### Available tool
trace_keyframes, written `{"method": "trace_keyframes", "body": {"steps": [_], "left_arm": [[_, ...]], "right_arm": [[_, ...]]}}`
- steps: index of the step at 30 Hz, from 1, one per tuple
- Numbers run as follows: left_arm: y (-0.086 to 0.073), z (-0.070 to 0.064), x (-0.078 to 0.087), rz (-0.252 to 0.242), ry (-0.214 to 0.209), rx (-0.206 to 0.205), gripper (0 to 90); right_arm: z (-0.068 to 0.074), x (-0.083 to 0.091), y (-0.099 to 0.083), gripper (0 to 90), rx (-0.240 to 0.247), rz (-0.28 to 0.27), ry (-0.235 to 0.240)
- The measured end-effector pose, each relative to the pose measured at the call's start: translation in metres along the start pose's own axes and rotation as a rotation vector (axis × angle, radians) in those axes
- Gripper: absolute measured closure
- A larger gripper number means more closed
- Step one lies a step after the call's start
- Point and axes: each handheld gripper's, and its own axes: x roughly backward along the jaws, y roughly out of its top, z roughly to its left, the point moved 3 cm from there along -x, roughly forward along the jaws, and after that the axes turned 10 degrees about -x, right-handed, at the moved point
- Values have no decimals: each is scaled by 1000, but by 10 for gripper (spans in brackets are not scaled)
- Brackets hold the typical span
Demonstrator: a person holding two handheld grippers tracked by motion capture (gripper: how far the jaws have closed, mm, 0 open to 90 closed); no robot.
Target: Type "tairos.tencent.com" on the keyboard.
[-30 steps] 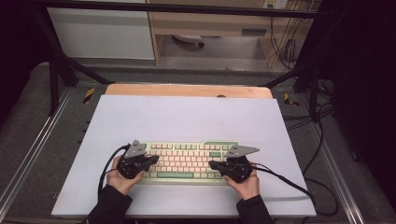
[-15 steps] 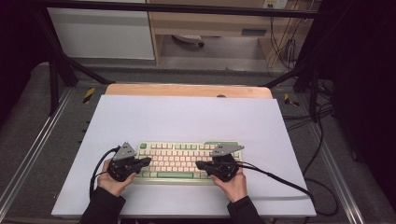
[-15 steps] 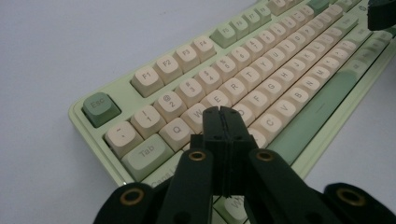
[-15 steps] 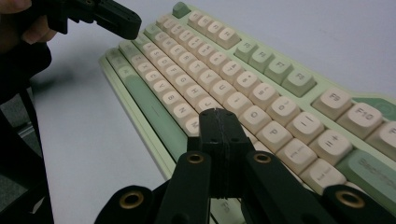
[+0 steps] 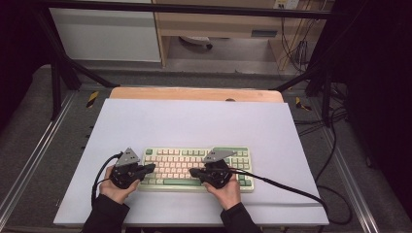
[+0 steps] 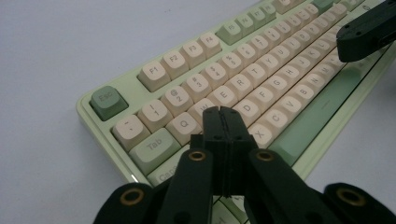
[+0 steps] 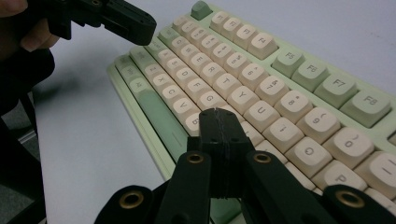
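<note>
**Both tongs closed, poised over the keys**

Keyboard (image 5: 194, 167), pale green with cream caps, lies near the front edge of the worktop (image 5: 194, 121), about midway between its left and right edges, long axis parallel to that front edge.

Left gripper (image 5: 149, 168): jaws pressed together, nothing between them, tip over the left end of the letter rows, around W and E. Right gripper (image 5: 193, 172): jaws likewise together, empty, tip over the middle keys, near H or J, though the caps under it are hidden.

Tips point at each other along the long axis. Judgement: key presses; each hand serves its own half
</note>
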Motion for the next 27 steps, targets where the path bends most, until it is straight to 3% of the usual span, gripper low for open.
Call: {"method": "trace_keyframes", "body": {"steps": [16,27], "left_arm": [[0,0,0,-1,-1,-3,900],[1,0,0,-2,-1,-4,900]], "right_arm": [[1,-18,-3,900,7,33,-4],[1,-19,-5,900,18,39,-8]]}}
